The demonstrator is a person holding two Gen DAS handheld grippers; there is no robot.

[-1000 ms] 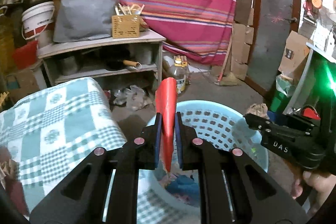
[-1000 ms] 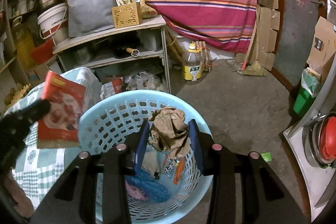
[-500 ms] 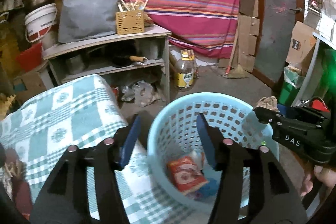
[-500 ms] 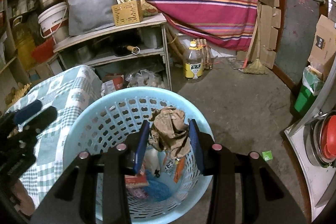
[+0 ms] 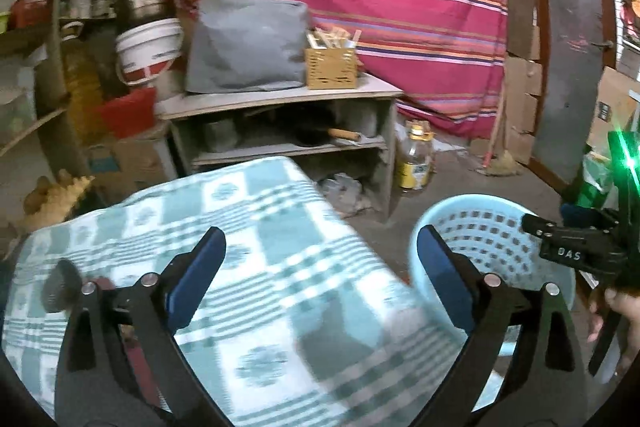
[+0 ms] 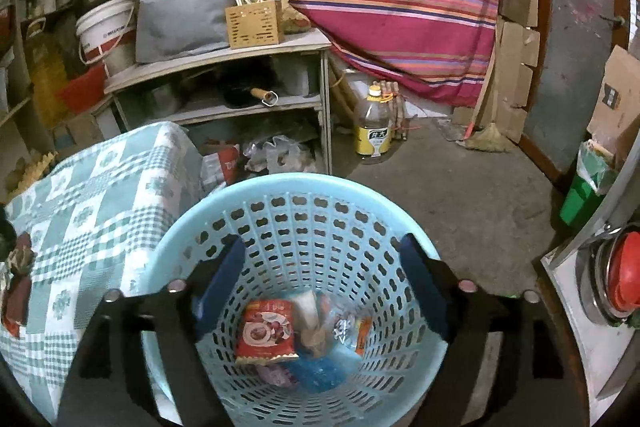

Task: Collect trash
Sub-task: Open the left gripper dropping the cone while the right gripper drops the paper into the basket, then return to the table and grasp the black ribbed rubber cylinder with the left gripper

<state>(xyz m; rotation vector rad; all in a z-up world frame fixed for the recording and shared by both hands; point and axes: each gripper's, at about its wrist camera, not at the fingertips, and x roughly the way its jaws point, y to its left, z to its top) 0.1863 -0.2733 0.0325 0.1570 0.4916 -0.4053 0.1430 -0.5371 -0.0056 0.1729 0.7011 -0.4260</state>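
Holding the right tongs [image 6: 320, 283] over the pale blue basket [image 6: 276, 187], I see their jaws opening with nothing between them. The left tongs [image 5: 320, 267] are also opening and empty, hanging above the checked cloth on the worktop [image 5: 280, 291], with the basket just beside its edge

As for progress, I judge a good part done: a red snack packet [image 6: 266, 331], a crumpled brown paper [image 6: 314, 337], shiny wrappers [image 6: 352, 327] and something blue [image 6: 320, 373] lie at the bottom of the basket. What is left looks like the dark reddish scrap [image 6: 18, 283] at the near left edge of the worktop in the right wrist view; I take it for more trash, though I cannot say what it is

The left wrist view is smeared, so the cloth pattern and a grey round thing [image 5: 60, 285] by the left finger are hard to read. The tongs' own frames cover the near part of the worktop, and the basket wall hides whatever sits under the top layer
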